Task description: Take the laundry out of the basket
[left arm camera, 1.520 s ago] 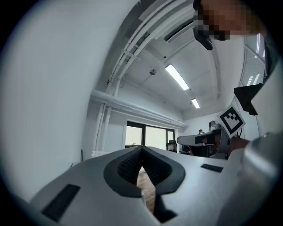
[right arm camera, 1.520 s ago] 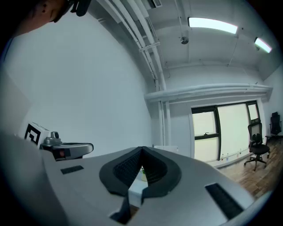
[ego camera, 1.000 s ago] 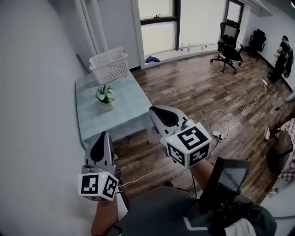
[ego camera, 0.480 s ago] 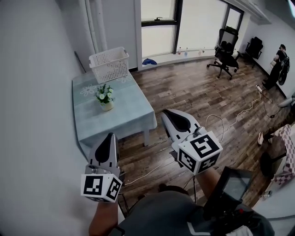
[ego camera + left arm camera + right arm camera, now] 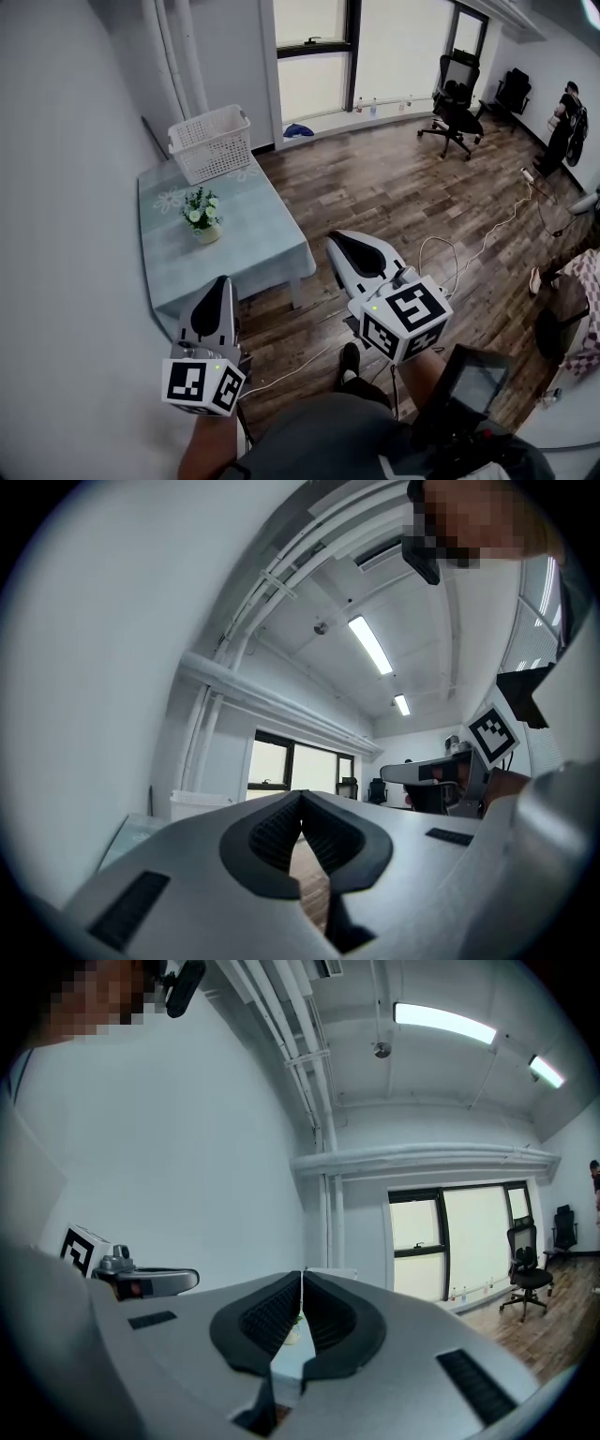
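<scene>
Left tongs (image 5: 217, 291), right tongs (image 5: 345, 246) lower (slightly); shoe (image 5: 349, 360) now showing.

White basket (image 5: 211, 142), pale-blue tablecloth (image 5: 239, 246)

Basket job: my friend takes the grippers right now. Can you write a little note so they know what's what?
Left gripper: shut, empty. Right gripper: shut, empty. Both are short of the table.
The white basket stands at the table's far end, past the flower pot.
Done: nothing taken out yet; no laundry shows from here.
Left: walk up, look into the basket, lift the laundry out.
</scene>
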`<control>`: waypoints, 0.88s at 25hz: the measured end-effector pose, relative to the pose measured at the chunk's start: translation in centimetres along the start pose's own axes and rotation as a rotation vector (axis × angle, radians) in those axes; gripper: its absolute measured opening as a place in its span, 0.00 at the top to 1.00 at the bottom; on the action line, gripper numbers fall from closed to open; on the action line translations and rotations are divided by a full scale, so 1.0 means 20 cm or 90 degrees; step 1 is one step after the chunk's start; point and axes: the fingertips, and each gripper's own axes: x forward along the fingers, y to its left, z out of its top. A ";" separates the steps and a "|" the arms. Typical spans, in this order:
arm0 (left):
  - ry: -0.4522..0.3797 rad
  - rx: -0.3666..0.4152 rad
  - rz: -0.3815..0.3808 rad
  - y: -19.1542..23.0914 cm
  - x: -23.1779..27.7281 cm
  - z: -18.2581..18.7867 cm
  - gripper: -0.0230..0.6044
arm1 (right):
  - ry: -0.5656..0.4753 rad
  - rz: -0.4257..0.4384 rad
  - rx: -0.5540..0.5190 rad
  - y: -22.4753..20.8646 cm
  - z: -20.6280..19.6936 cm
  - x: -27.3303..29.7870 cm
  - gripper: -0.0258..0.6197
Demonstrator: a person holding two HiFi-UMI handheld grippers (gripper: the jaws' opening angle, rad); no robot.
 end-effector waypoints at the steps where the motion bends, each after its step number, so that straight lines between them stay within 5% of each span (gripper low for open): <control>1: -0.001 0.003 0.005 0.00 0.05 0.00 0.95 | -0.004 0.004 0.004 -0.05 0.00 0.03 0.93; 22: 0.034 0.016 0.101 -0.17 1.32 -0.11 0.95 | 0.015 0.091 0.019 -1.29 -0.03 0.45 0.93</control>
